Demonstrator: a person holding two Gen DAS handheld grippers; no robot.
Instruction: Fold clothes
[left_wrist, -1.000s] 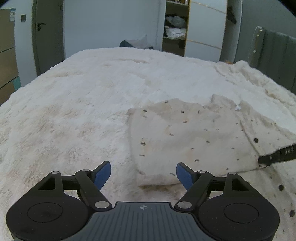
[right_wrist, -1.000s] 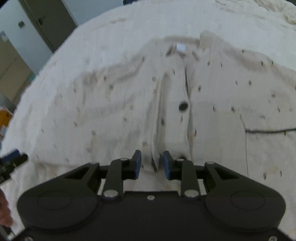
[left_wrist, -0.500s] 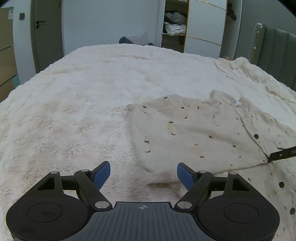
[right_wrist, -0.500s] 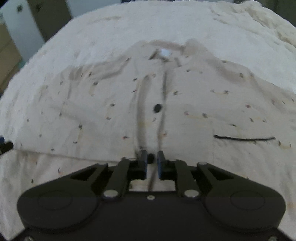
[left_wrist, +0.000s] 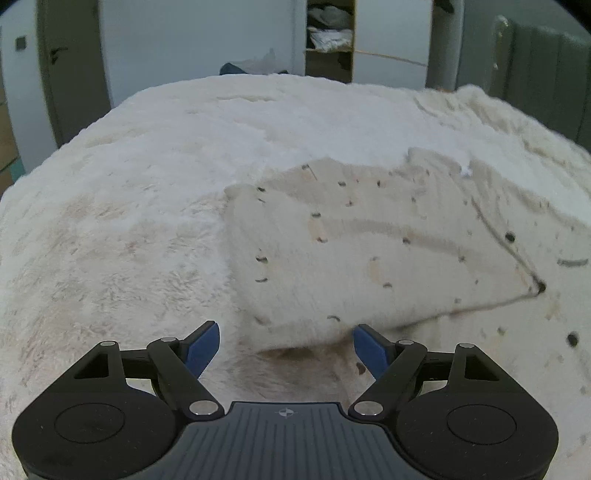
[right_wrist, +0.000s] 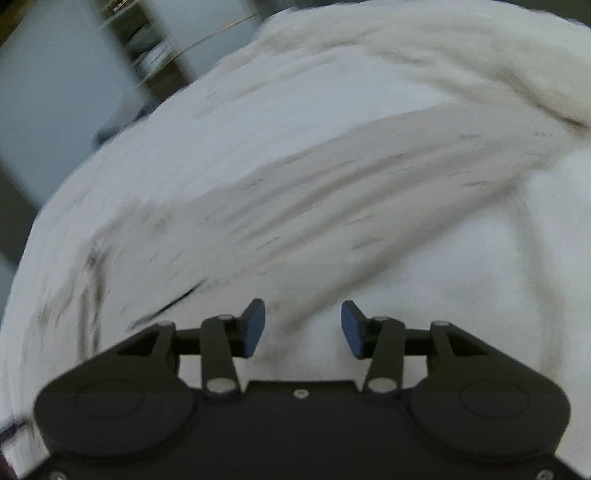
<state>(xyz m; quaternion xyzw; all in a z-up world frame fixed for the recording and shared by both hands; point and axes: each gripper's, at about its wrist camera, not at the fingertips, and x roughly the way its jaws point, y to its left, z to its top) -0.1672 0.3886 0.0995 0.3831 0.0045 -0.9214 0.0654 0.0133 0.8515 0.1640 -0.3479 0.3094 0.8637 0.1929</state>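
A cream fleece shirt (left_wrist: 369, 251) with small dark flecks and dark buttons lies on the white fluffy blanket (left_wrist: 129, 221), its left side folded over towards the middle. My left gripper (left_wrist: 284, 341) is open and empty, its blue pads either side of the fold's near corner. In the right wrist view, heavily blurred by motion, the shirt (right_wrist: 314, 206) shows as a beige band. My right gripper (right_wrist: 303, 325) is open and empty above it.
The blanket covers a bed and bunches up at the far right (left_wrist: 517, 122). Behind the bed stand a door (left_wrist: 66, 66), a white wardrobe with an open shelf (left_wrist: 328, 40) and a grey-green chair (left_wrist: 543, 70).
My right gripper was shut on the shirt's button placket; it has opened, let go and swung away fast. My left gripper moved in closer to the folded corner and stayed open.
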